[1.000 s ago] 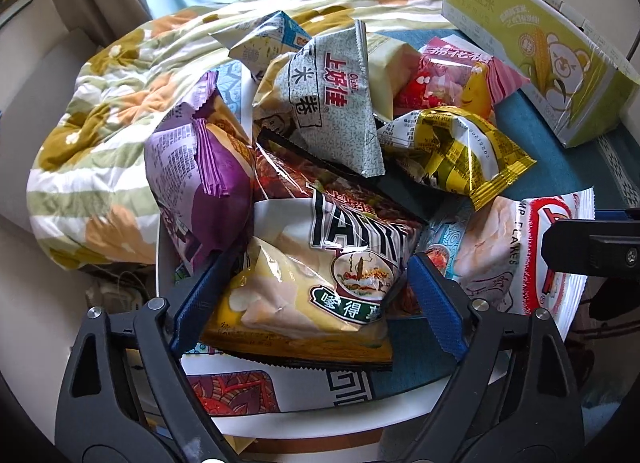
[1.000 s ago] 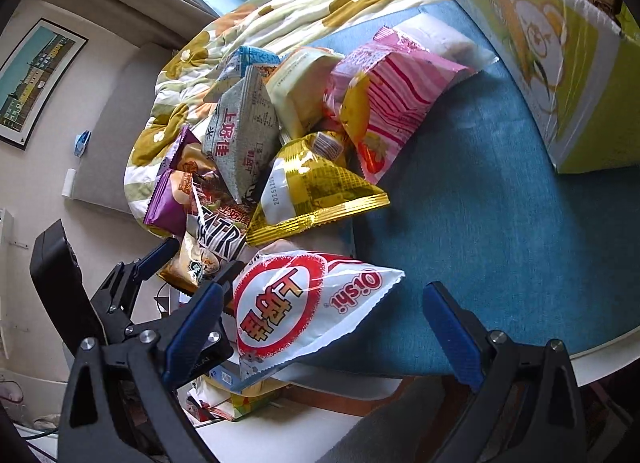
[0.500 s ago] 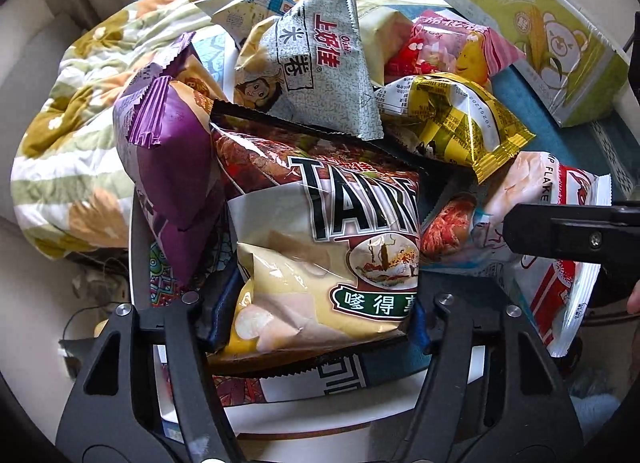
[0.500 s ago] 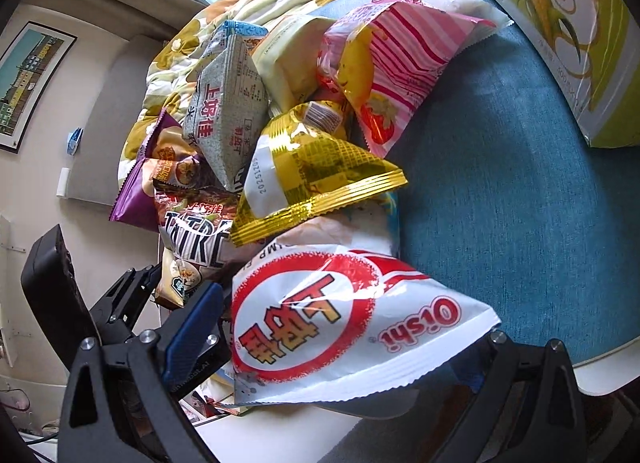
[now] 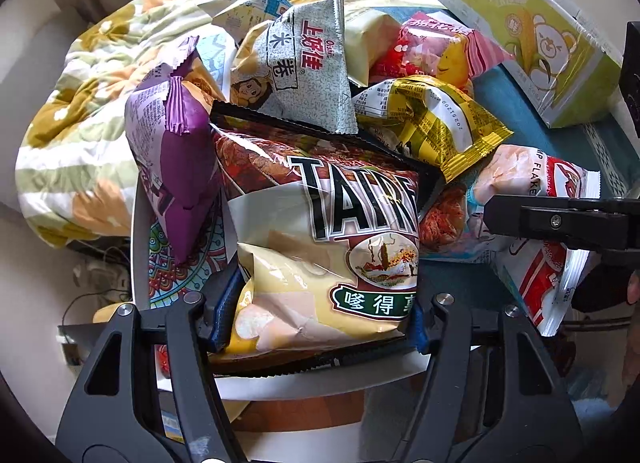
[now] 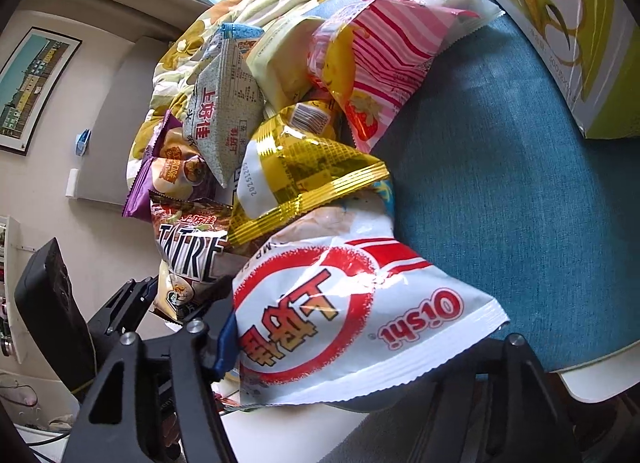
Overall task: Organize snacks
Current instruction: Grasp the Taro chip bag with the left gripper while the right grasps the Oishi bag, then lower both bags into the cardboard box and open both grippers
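A heap of snack bags lies on a round table with a blue cloth (image 6: 500, 191). My left gripper (image 5: 320, 327) is shut on the lower end of the brown and cream Tai Re chip bag (image 5: 320, 231), which also shows in the right wrist view (image 6: 188, 259). My right gripper (image 6: 360, 351) is shut on the white and red Oishi shrimp flakes bag (image 6: 340, 311), which shows at the right of the left wrist view (image 5: 552, 263). Behind them lie a gold bag (image 5: 432, 127), a grey Oishi bag (image 5: 308, 71), a purple bag (image 5: 172, 167) and a pink striped bag (image 6: 384, 55).
A yellow-green corn carton (image 5: 532, 35) stands at the back right of the table. A floral quilt (image 5: 88, 95) lies behind and left of the table. The table's white rim (image 5: 304, 387) is just below my left gripper. A framed picture (image 6: 32, 87) hangs on the left wall.
Both grippers moved forward and closed: the left one around the Tai Re bag, the right one around the Oishi shrimp flakes bag.
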Available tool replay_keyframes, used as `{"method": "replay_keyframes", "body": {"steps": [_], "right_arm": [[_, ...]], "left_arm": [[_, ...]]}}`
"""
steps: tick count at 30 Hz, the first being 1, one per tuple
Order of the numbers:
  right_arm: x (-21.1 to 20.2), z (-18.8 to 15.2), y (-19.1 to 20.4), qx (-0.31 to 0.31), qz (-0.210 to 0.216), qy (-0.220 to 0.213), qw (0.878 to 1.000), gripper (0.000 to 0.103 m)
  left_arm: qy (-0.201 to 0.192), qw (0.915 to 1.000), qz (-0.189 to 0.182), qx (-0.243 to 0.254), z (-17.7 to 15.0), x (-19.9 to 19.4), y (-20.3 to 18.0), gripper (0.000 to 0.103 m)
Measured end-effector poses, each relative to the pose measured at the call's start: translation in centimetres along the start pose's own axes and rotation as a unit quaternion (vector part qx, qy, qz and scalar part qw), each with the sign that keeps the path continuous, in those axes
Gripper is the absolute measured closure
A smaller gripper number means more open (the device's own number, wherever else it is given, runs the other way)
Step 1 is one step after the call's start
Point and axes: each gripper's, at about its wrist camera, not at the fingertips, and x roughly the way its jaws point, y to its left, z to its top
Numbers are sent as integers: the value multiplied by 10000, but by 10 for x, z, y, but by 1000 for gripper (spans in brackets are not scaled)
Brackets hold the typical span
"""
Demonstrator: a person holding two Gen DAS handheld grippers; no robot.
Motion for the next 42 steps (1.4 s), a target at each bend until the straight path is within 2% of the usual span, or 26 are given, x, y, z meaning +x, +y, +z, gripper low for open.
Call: {"method": "replay_keyframes", "body": {"steps": [12,23,33,38,42], "right_arm": [[-43,-5,-8,-286,-197,-131,9993,43],[-99,9,-8,-846,-148,-321,9958,43],[-175,32,-11,-1644,69,-836,9828,43],[-221,55,-30,-1827,-17,-1248,9752,43],[-256,75,-55,-1818,-266,-1569,9704,43]], "left_arm": [[-23,9986,313,-434,-6,-34,-14,41],[-346,9931,734,-841,2,-91,-40,41],[-992,9856,762,-1135,57,-148,-96,41],[-1275,9853,502,-1016,100,-163,-138,41],[-1351,9873,253,-799,139,-160,-172,41]]}}
